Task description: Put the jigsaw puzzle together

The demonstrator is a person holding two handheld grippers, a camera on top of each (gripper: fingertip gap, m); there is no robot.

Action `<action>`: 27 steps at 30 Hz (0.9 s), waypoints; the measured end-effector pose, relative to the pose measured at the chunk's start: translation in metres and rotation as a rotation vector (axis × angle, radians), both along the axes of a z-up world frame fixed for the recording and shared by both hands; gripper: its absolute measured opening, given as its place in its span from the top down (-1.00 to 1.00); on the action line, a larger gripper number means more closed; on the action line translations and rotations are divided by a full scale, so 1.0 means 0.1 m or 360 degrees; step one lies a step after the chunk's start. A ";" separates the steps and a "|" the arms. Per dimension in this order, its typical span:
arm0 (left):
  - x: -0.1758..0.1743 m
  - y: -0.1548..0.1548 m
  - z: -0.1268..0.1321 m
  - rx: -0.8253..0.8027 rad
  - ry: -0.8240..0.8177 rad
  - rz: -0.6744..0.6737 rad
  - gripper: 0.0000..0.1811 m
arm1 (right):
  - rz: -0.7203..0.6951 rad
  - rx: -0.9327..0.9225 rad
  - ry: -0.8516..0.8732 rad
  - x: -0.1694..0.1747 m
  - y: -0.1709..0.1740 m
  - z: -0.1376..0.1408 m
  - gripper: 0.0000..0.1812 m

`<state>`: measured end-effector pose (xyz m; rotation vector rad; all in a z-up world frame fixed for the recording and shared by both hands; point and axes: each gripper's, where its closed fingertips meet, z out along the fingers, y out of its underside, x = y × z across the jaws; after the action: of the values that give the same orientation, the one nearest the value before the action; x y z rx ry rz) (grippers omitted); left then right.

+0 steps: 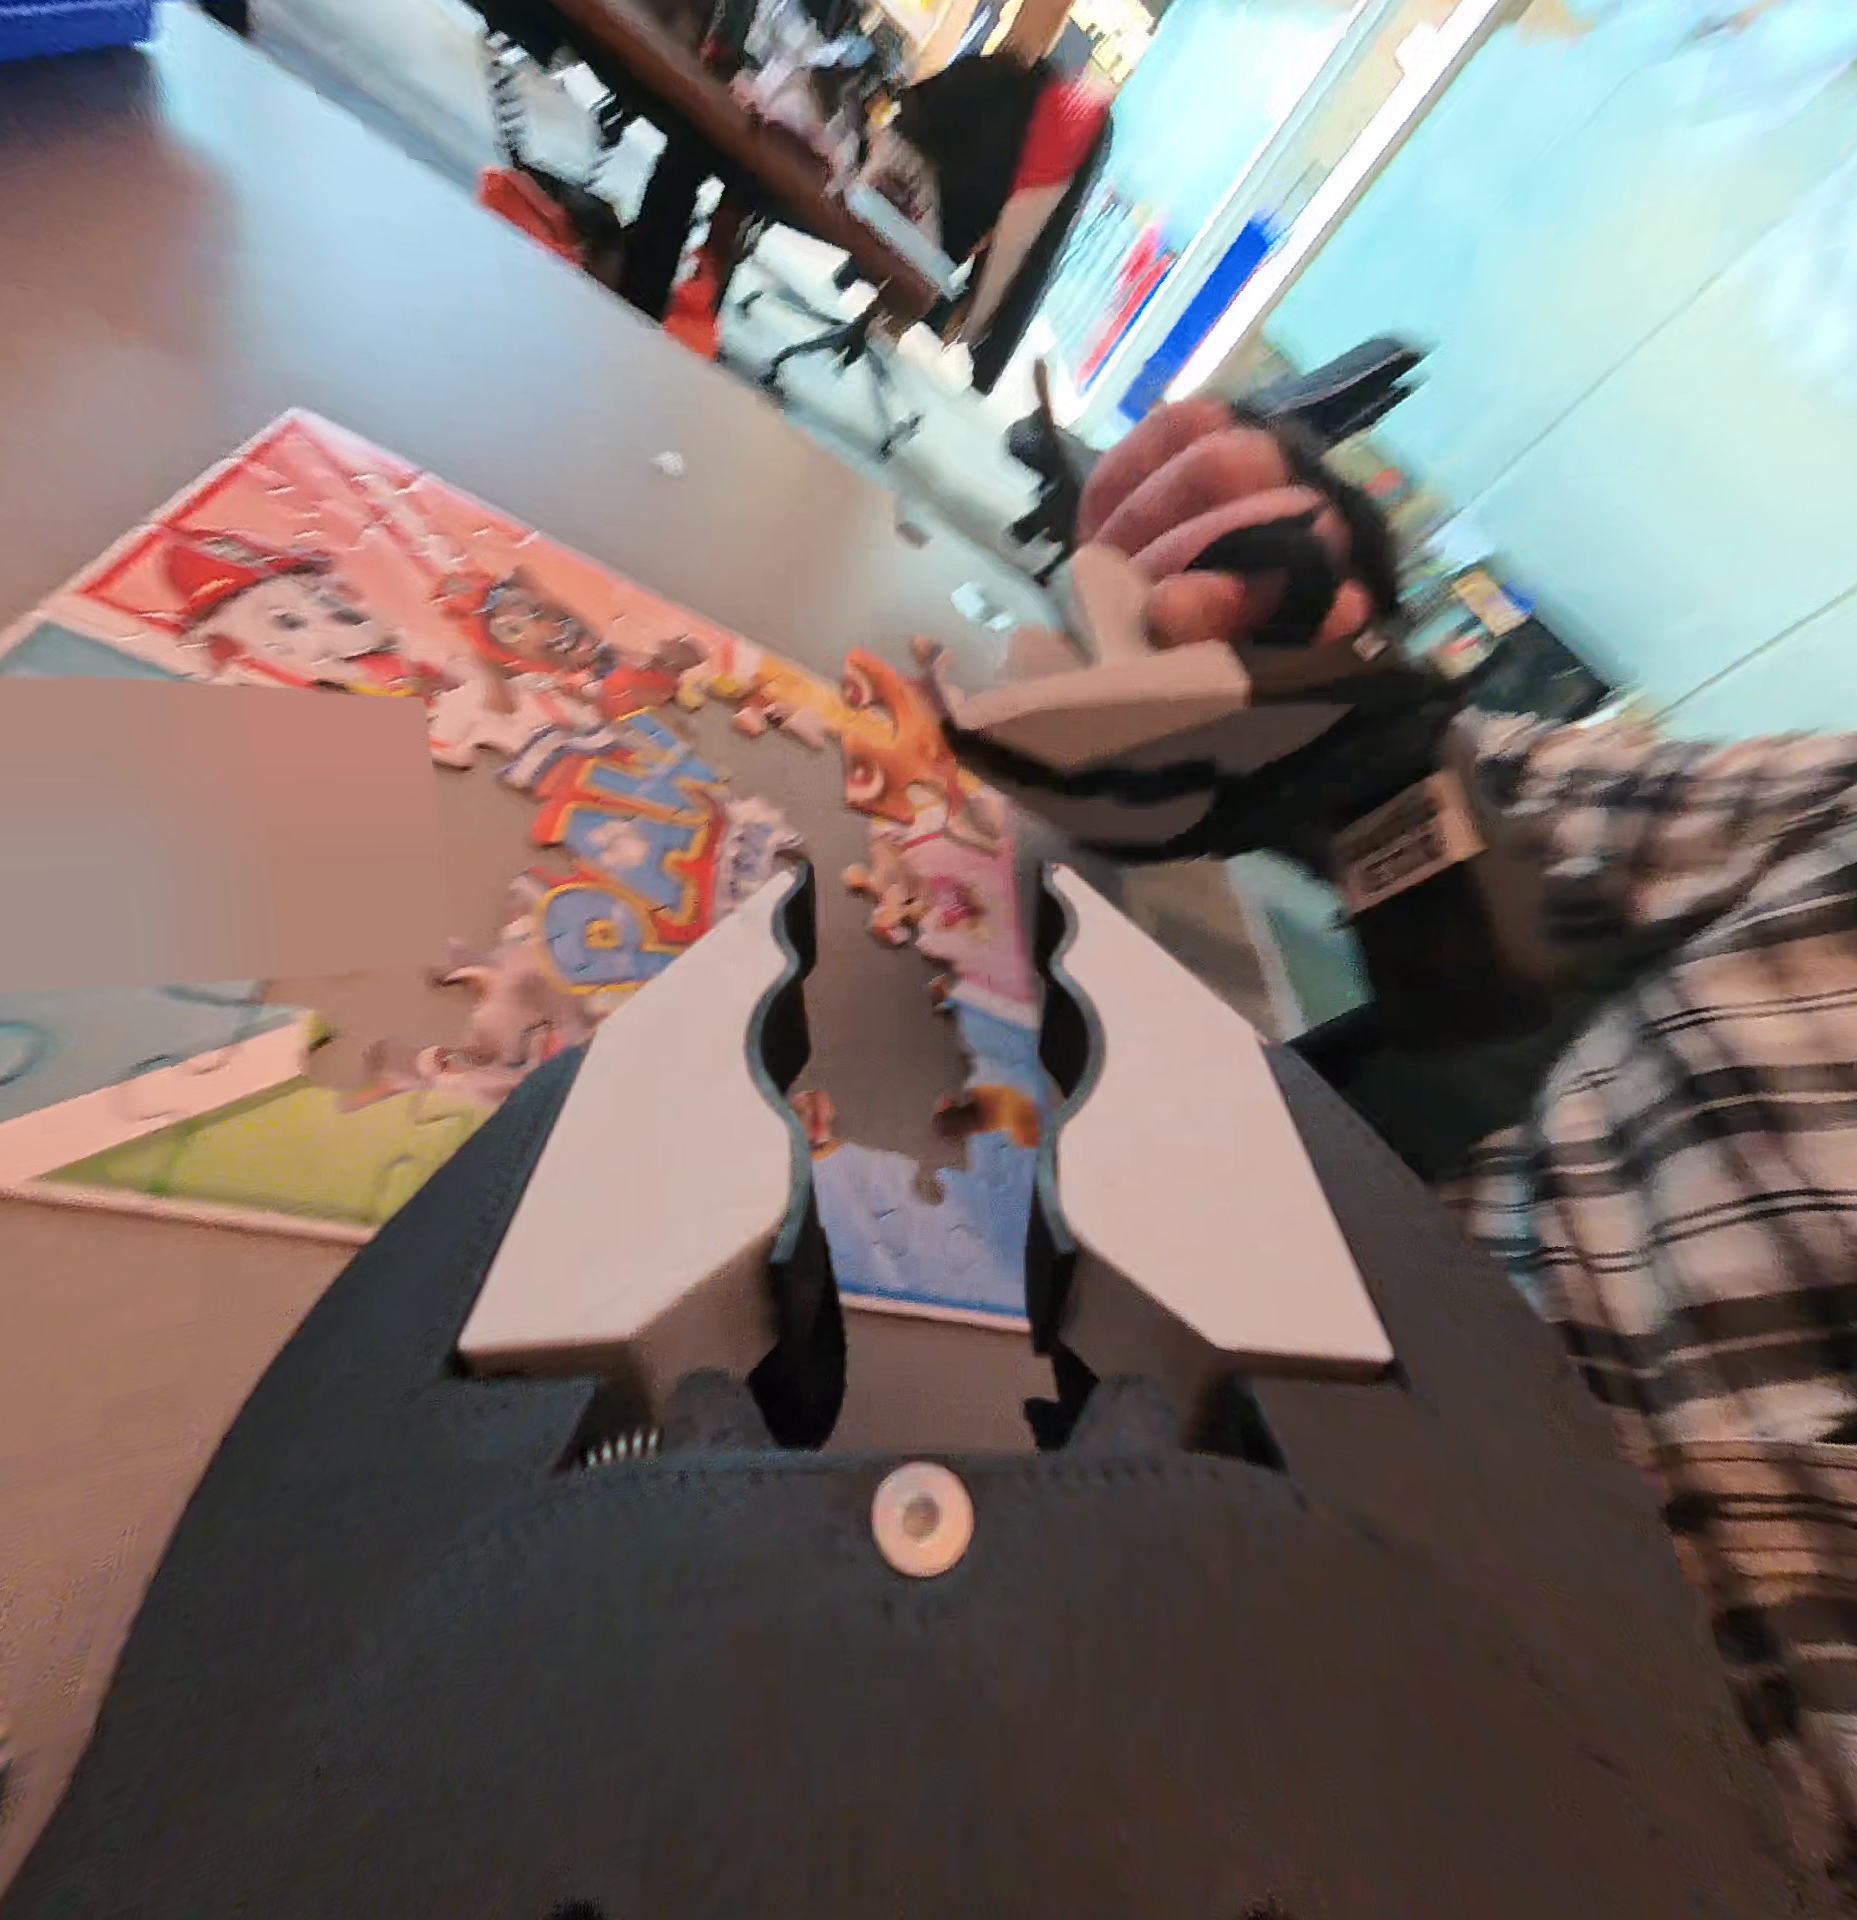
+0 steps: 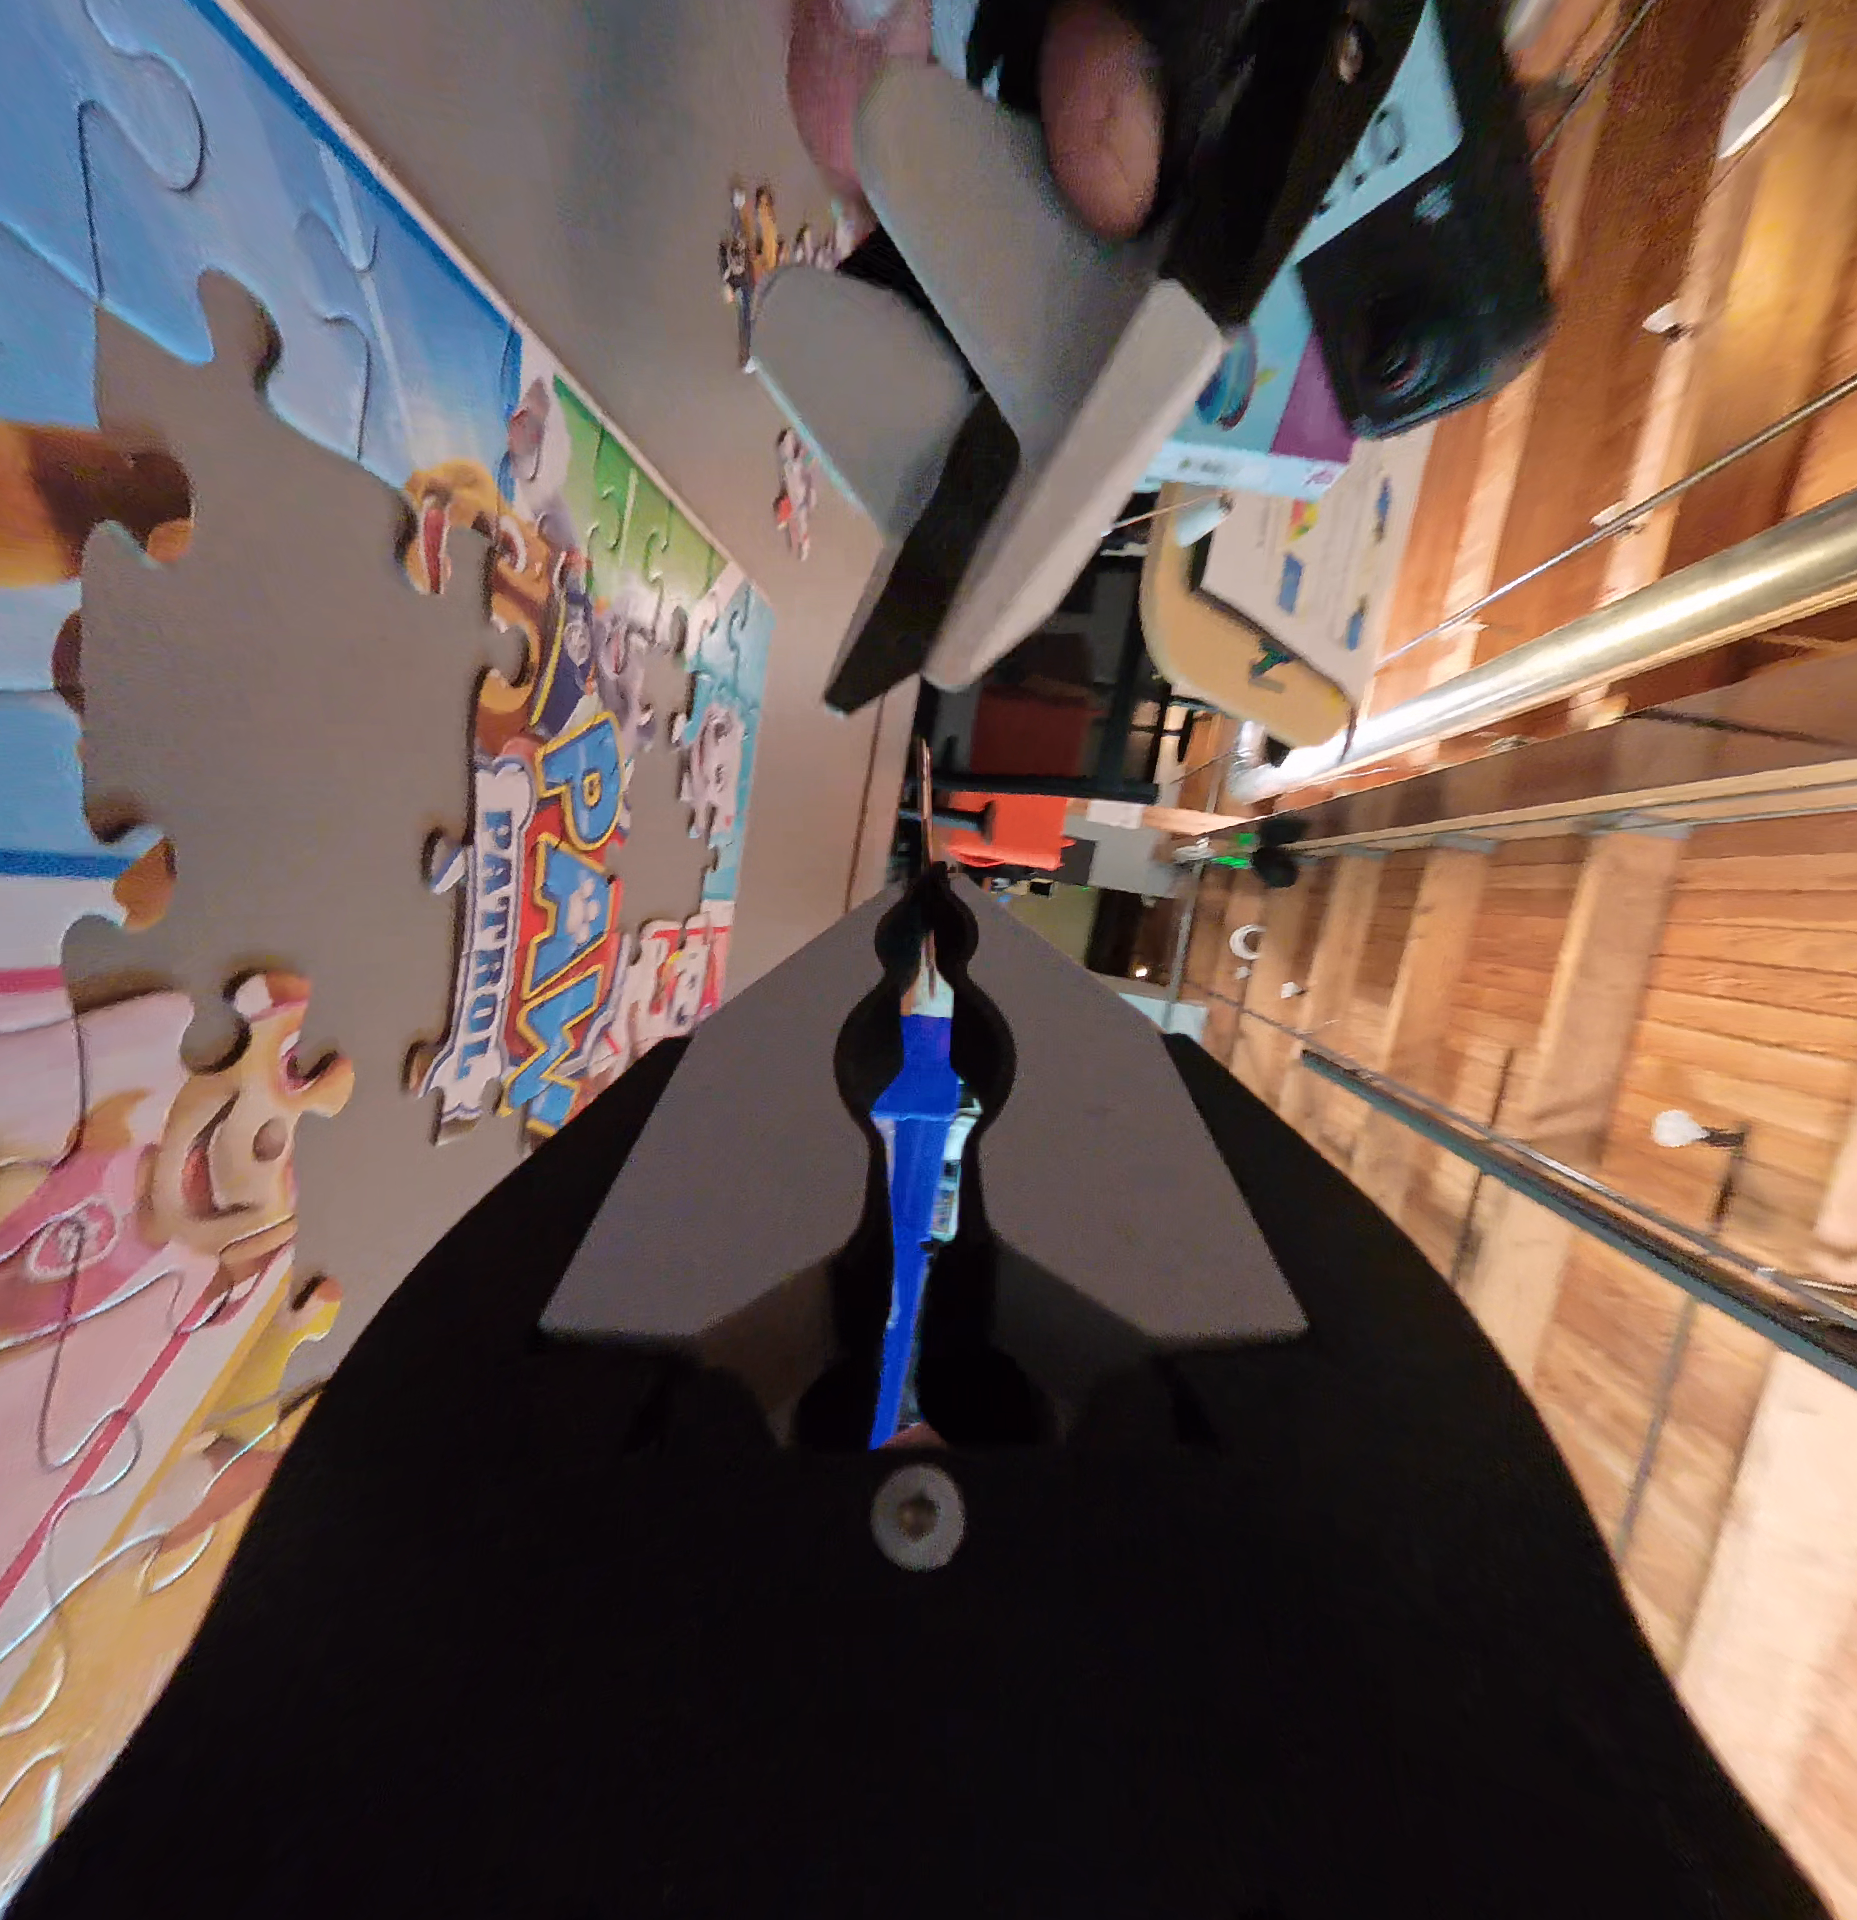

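The partly built cartoon jigsaw puzzle (image 1: pixel 612 831) lies flat on the grey-brown table (image 1: pixel 280 364), with a large bare gap in its middle (image 2: pixel 280 748). My left gripper (image 1: pixel 924 883) is open and empty, hovering low over the puzzle's near edge. It also shows at the top of the right wrist view (image 2: pixel 882 665). My right gripper (image 2: pixel 929 894) is shut on a thin puzzle piece (image 2: pixel 924 790), seen edge-on between its tips. In the left wrist view the right gripper (image 1: pixel 955 722) is held over the puzzle's far right side, blurred.
Loose pieces (image 2: pixel 758 260) (image 2: pixel 794 499) lie on the table beyond the puzzle's edge. A plaid sleeve (image 1: pixel 1682 1143) fills the right of the left wrist view. A person and chairs (image 1: pixel 1007 156) are beyond the table. A blue bin (image 1: pixel 51 21) sits at the far corner. My two grippers' fingertips are within a few centimetres of each other.
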<state>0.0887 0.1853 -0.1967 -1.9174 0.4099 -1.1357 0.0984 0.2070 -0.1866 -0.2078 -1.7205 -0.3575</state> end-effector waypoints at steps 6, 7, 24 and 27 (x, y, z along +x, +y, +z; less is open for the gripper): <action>0.09 -0.04 0.14 -0.0055 -0.0334 -0.0091 0.70 | 0.0083 0.0127 0.0060 -0.05 -0.19 0.05 1.00; 0.08 -0.04 0.14 -0.0047 -0.0340 -0.0086 0.78 | 0.0087 0.0126 0.0068 -0.06 -0.20 0.06 1.00; 0.30 0.00 0.02 0.0048 -0.0027 -0.0127 1.00 | -0.0042 -0.1848 -0.0139 0.30 -0.06 0.15 0.91; 0.34 0.00 0.02 0.0056 -0.0018 -0.0143 1.00 | -0.0140 -0.2089 -0.0227 0.27 -0.01 0.05 0.92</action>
<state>0.1232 0.1855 -0.1952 -1.8770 0.5115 -1.1890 0.1256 0.2062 -0.1812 -1.2167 -1.8494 0.7715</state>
